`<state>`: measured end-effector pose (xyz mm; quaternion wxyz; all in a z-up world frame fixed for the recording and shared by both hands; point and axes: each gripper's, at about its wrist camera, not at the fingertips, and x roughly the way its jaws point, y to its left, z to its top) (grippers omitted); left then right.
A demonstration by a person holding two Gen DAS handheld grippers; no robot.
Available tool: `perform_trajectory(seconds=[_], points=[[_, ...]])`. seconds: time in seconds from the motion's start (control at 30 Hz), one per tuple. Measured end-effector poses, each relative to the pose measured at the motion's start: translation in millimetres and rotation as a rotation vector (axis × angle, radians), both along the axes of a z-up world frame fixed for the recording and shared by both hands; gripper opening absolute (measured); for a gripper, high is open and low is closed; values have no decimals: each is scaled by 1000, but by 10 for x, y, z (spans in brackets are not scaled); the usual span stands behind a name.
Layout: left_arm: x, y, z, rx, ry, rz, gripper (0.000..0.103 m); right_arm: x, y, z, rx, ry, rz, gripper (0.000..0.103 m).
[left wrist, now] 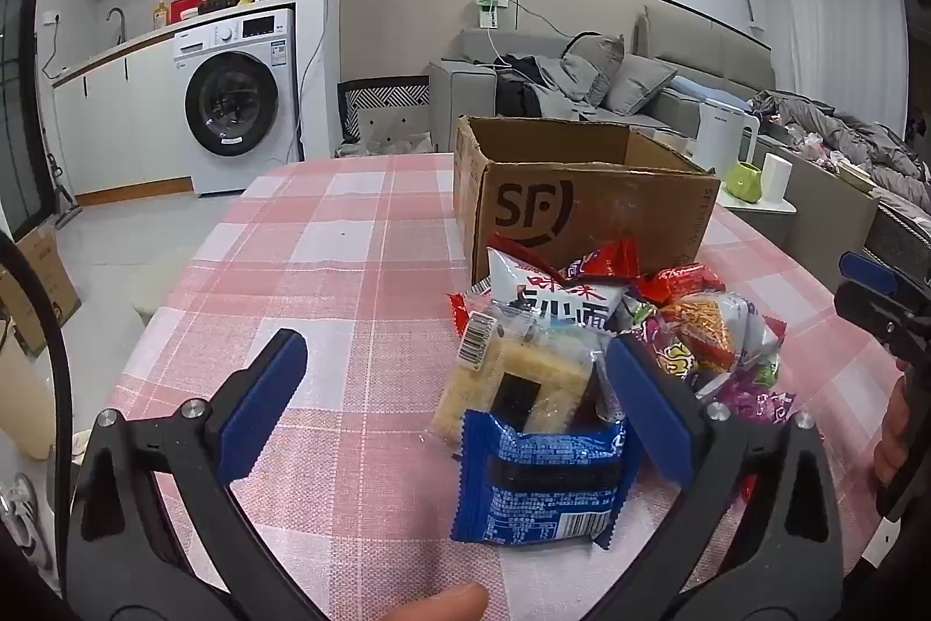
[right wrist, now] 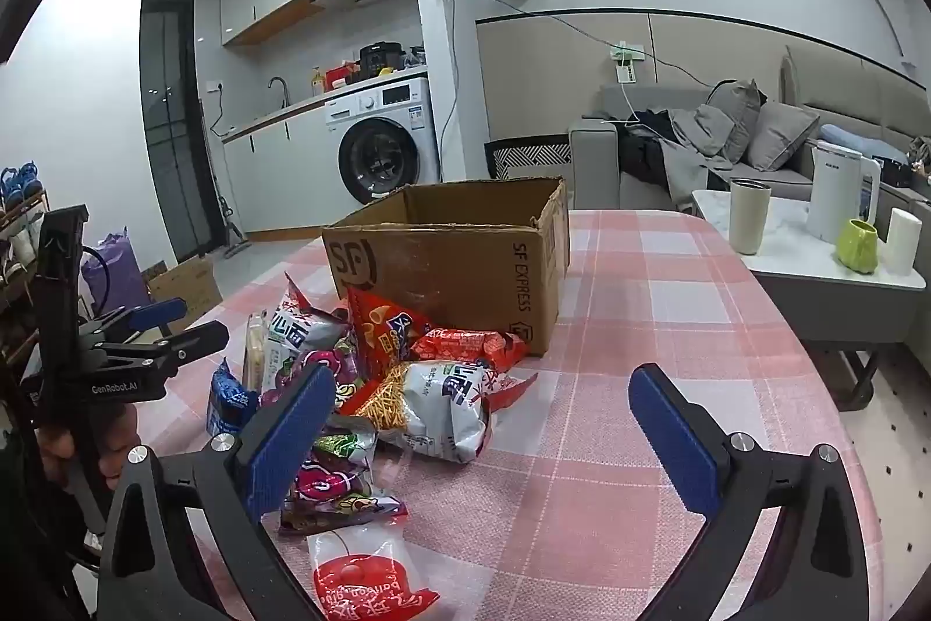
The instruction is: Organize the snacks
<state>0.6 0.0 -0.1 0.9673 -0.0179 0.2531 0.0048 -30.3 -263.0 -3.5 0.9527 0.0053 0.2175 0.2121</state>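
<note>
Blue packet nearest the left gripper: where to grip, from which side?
Grip the blue packet across its short width, near the upper crimped end. Come from above and the near side with the left gripper, whose jaws are open. The packet lies flat on the tablecloth, its top end under the clear noodle pack, so probably slide it free first.

Your snack pile (right wrist: 372,388) sits loose on the pink checked cloth, touching the near face of the open SF cardboard box (right wrist: 454,266), which stands upright at 12 o'clock. Blue wrapped packet (left wrist: 541,481) lies flat at the pile's 6 o'clock, overlapping a clear pack (left wrist: 518,371), probably rice crackers. Red cherry-print bag (right wrist: 366,580) lies apart, nearest you.
</note>
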Motion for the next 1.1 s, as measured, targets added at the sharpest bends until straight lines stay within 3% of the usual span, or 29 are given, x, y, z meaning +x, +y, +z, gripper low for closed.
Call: perform_trajectory(seconds=[1.1], points=[[-12, -3, -17, 5, -4, -2, 102, -23, -6, 33, -23, 13, 3, 103]])
